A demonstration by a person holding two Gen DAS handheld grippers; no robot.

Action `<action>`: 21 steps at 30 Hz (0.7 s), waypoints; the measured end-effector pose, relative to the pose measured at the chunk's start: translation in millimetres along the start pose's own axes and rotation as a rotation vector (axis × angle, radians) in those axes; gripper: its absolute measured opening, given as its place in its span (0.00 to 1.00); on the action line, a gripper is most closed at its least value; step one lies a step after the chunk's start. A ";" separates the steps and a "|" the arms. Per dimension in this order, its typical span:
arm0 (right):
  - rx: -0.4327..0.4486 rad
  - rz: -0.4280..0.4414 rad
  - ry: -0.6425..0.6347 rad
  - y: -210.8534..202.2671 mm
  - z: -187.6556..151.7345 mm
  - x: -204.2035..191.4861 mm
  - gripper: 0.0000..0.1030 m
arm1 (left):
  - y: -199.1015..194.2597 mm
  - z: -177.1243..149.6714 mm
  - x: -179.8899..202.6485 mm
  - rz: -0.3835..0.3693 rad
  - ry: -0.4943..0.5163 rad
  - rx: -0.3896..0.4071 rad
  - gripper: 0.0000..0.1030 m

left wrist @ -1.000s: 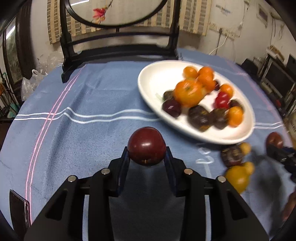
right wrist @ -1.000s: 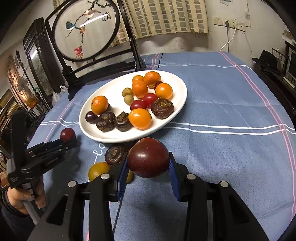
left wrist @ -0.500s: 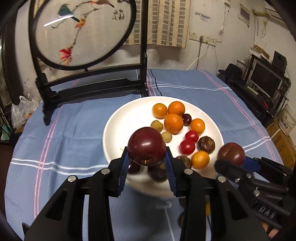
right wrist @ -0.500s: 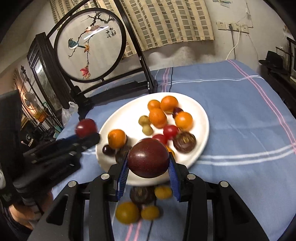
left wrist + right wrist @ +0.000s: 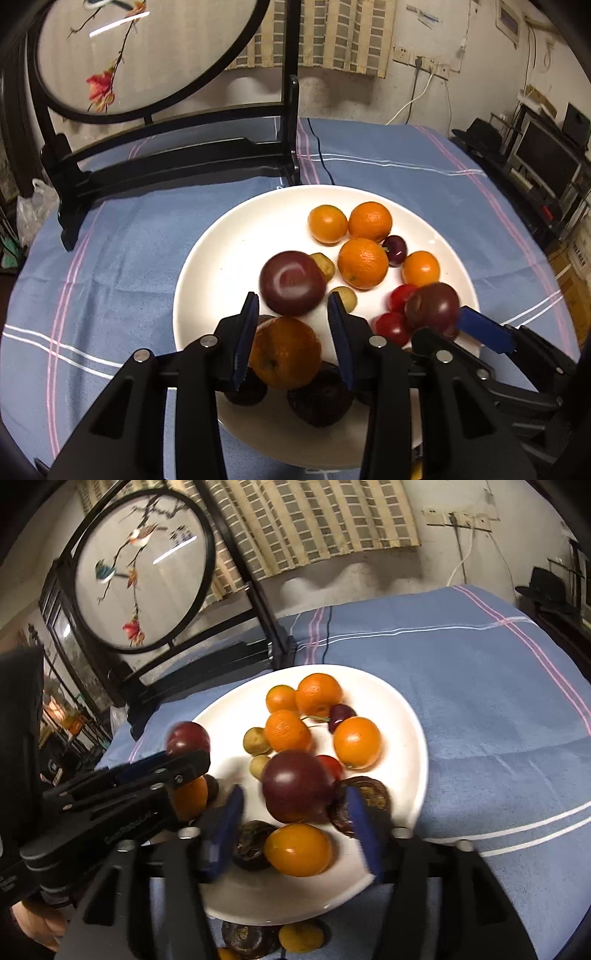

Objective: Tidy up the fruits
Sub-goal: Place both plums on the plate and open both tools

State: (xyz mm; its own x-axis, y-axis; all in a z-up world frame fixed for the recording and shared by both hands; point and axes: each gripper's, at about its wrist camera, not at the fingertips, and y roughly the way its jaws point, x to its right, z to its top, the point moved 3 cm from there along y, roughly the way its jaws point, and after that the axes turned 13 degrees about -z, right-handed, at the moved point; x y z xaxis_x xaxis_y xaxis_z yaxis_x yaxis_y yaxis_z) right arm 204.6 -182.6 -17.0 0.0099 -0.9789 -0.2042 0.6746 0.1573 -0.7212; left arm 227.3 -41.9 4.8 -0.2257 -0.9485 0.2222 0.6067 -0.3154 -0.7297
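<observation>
From the left wrist view, the left gripper (image 5: 291, 314) hangs over the near side of the white plate (image 5: 221, 236), its jaws having just been opening; a dark red plum (image 5: 292, 282) sits just ahead of the blue pads with gaps on both sides, so the gripper is spread and no longer pinches it. Below the jaws lie an orange fruit (image 5: 286, 352) and dark brown fruits (image 5: 319, 402) on the plate. Further back on the plate are more oranges (image 5: 363, 263), small green-brown fruits (image 5: 345, 297) and red cherry tomatoes (image 5: 393, 326). At the right, the right gripper (image 5: 448, 323) reaches in with a second plum (image 5: 433, 305) at its tip. The plate rests on a blue striped cloth (image 5: 122, 254) covering the worktop. From the right wrist view, the right gripper (image 5: 295, 812) has also just been opening its jaws: the second plum (image 5: 297, 785) is between the widely spread blue pads, clear of both, over the plate (image 5: 402, 716). At the left, the left gripper (image 5: 177, 764) comes in with its plum (image 5: 187, 737) at the tip, over the plate's left edge. Two fruits (image 5: 301, 936) lie on the cloth just below the plate's near rim.
</observation>
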 end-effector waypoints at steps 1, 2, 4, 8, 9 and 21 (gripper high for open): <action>0.000 0.004 0.006 -2.3 0.2 1.4 0.64 | -4.0 -0.7 -0.1 -0.002 -0.008 0.009 0.48; 0.003 0.000 0.003 -5.2 0.5 2.2 0.64 | -13.3 -2.1 0.3 -0.001 -0.012 0.032 0.51; 0.033 -0.025 -0.002 -15.9 1.3 5.2 0.65 | -32.2 -5.1 1.8 -0.001 -0.006 0.084 0.58; 0.057 -0.049 -0.036 -34.7 -3.5 7.4 0.66 | -69.3 -22.2 -1.0 0.023 -0.007 0.149 0.69; 0.064 -0.058 -0.043 -39.3 -6.3 8.2 0.66 | -74.5 -27.5 -1.7 0.023 -0.012 0.152 0.69; 0.026 -0.157 -0.142 -74.4 -72.9 23.2 0.67 | -82.0 -103.6 12.5 -0.050 -0.005 0.048 0.69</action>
State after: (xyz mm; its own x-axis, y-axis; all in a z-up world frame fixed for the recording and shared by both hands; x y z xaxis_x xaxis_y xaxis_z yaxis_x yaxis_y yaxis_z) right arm 100.9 -207.5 -16.3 0.0053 -1.0000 0.0060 0.6950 -0.0006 -0.7190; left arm 95.8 -24.8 0.4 -0.2529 -0.9317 0.2609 0.6309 -0.3632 -0.6855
